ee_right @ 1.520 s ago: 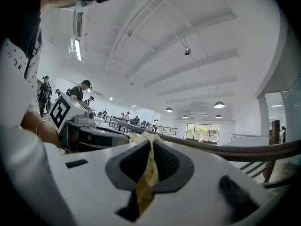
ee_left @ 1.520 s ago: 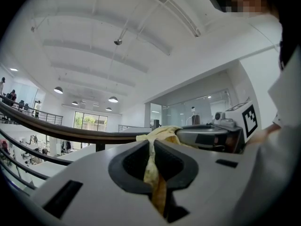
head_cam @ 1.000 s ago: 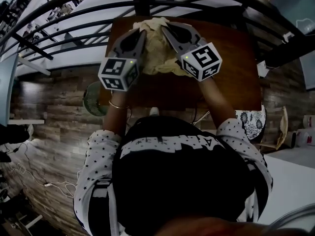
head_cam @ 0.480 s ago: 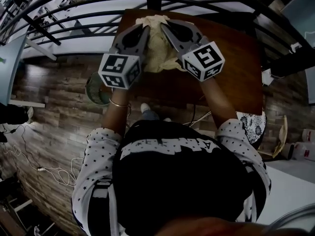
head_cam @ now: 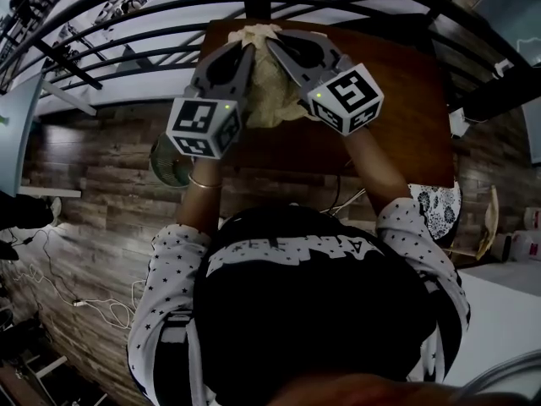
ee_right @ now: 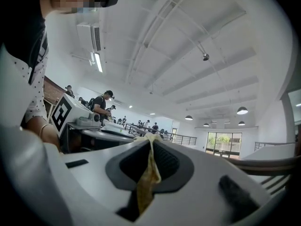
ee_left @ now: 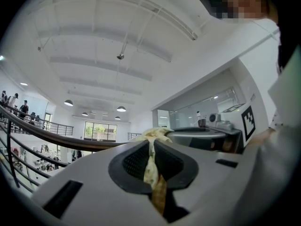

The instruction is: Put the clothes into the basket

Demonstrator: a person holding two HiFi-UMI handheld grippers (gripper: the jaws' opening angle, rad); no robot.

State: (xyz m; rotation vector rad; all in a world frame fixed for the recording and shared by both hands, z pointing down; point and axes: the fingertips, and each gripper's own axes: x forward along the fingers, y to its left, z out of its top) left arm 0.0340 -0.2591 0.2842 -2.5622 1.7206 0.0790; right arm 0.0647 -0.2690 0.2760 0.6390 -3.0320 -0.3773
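So both your left tongs [head_cam: 247,51] and right tongs [head_cam: 270,45] are pinched shut on the top edge of the yellowish cloth [head_cam: 272,96], which hangs over the far left of the brown worktop [head_cam: 397,117]. Looks light and floppy, so a bunched fold should hold better than one thin layer.

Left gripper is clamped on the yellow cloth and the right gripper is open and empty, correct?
No. The right gripper is not open and empty: the right gripper view shows it shut on the yellow cloth too. The left gripper is clamped on it, as you said.
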